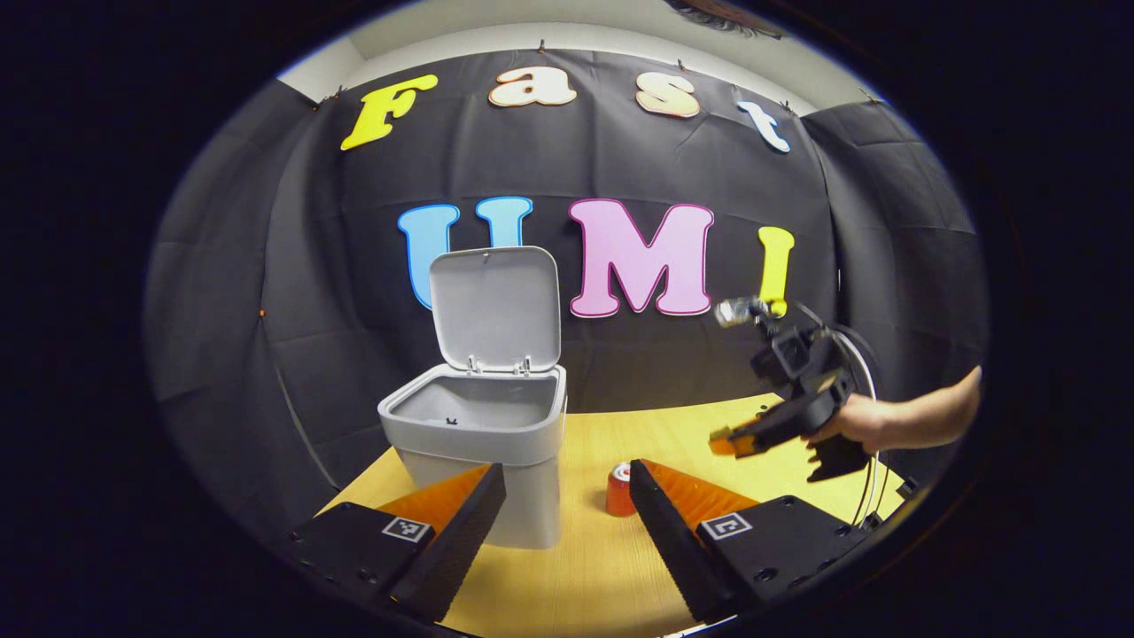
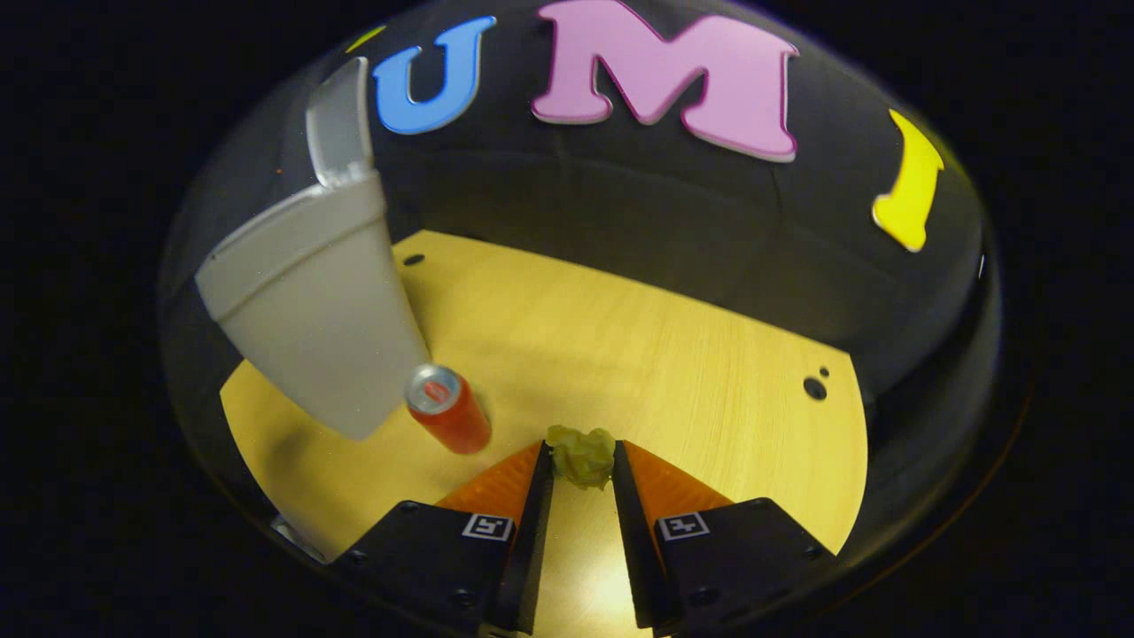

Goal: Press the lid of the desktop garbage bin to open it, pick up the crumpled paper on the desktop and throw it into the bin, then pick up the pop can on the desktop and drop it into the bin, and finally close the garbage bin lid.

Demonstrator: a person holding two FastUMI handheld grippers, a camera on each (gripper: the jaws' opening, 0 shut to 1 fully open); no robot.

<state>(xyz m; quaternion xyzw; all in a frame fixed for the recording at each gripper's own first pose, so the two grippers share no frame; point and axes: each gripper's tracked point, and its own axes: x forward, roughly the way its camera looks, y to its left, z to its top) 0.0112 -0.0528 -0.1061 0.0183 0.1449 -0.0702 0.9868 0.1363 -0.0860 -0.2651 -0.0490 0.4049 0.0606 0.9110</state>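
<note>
The garbage bin point(image 1: 478, 443) stands on the yellow wooden surface point(image 1: 611, 567) with its lid point(image 1: 494, 306) swung up and back, so the hollow inside lies open to the room. In the left gripper view the left gripper point(image 1: 567, 492) hangs low in front of the bin with its jaws released and spread wide; the bin's front corner sits between them toward eleven o'clock, and nothing is touched by either finger. The pop can point(image 1: 618, 489) stands upright on the surface just past the inner edge of the finger on the right side of that view, at about one o'clock from the gap, near the bin but apart from it.

Off at three o'clock in the same view a hand point(image 1: 864, 421) holds the right gripper point(image 1: 728, 440) above the surface, tipped downward (a cable loops behind it).

In the right gripper view the right gripper point(image 2: 582, 465) has its jaws clenched on the crumpled paper point(image 2: 582, 456), a pale greenish wad pinched between the two fingertips, with the surface point(image 2: 673, 372) beneath; whether the wad rests on the wood or is lifted clear, I cannot tell. The pop can point(image 2: 447, 408) stands at ten o'clock from the paper, just beside the bin's wall point(image 2: 310, 319), with the raised lid point(image 2: 341, 124) above at eleven o'clock.
</note>
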